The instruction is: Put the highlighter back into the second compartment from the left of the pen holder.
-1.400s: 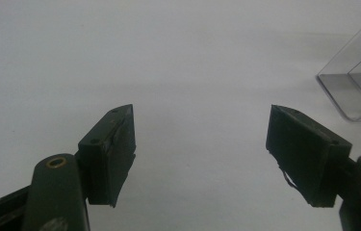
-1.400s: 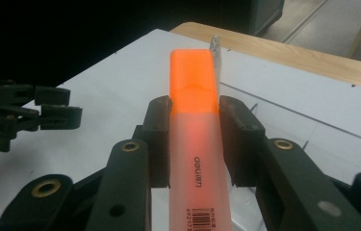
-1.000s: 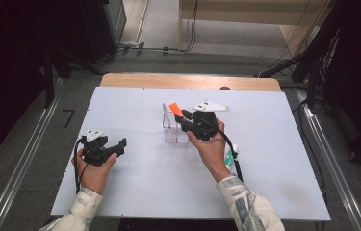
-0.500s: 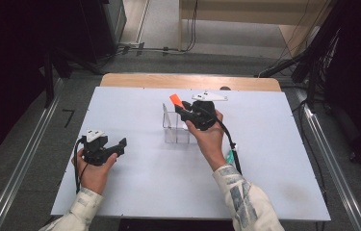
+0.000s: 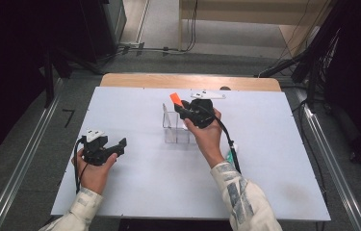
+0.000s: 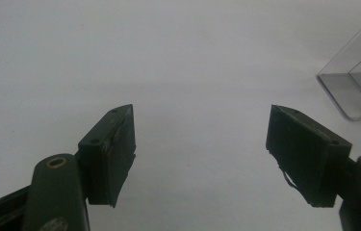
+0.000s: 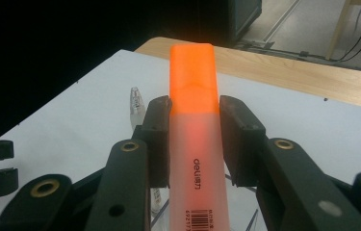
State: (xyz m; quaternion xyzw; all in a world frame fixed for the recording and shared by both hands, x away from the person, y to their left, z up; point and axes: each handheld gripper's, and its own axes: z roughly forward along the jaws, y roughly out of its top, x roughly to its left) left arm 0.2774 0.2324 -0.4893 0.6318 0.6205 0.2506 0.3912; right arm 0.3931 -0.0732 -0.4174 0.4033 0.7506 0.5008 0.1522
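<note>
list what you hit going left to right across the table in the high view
left gripper → clear box → right gripper holding the orange highlighter → green-tipped item beside the right forearm

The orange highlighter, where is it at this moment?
The orange highlighter is clamped in the right gripper; in the high view it is held above the clear plastic box, near the table's far middle.
</note>
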